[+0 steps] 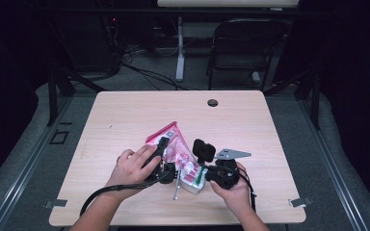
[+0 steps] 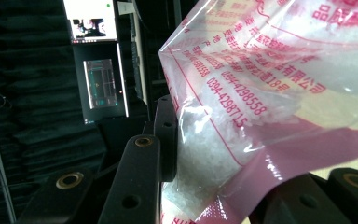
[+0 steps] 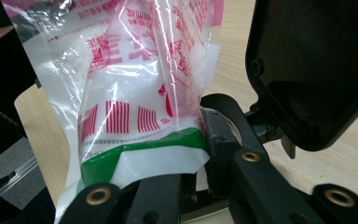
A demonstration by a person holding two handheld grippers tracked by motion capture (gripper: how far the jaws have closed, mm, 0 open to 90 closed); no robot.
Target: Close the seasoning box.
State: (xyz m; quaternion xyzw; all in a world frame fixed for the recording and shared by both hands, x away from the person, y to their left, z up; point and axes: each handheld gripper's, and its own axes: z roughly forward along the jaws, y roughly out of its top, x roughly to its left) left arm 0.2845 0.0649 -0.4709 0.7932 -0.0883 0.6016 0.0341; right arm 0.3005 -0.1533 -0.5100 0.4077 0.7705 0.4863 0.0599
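A clear plastic bag [image 1: 176, 144] with pink and red print and white granules inside lies tilted over the middle of the table. The left gripper [image 1: 166, 150], held in a hand, is shut on the bag's upper side. In the left gripper view the bag [image 2: 261, 93] bulges between the jaws of that gripper [image 2: 233, 163]. My right gripper [image 1: 198, 177] is shut on the bag's lower, green-edged end. In the right gripper view one pad [image 3: 214, 135] touches the bag [image 3: 135, 93]; the other jaw is hidden under the plastic.
The light wooden table [image 1: 125, 110] has a round cable hole [image 1: 213, 102] near its far edge. A black chair [image 1: 243, 43] and a table leg [image 1: 179, 48] stand beyond it. A black boxy housing [image 3: 317, 70] sits close to the right jaw.
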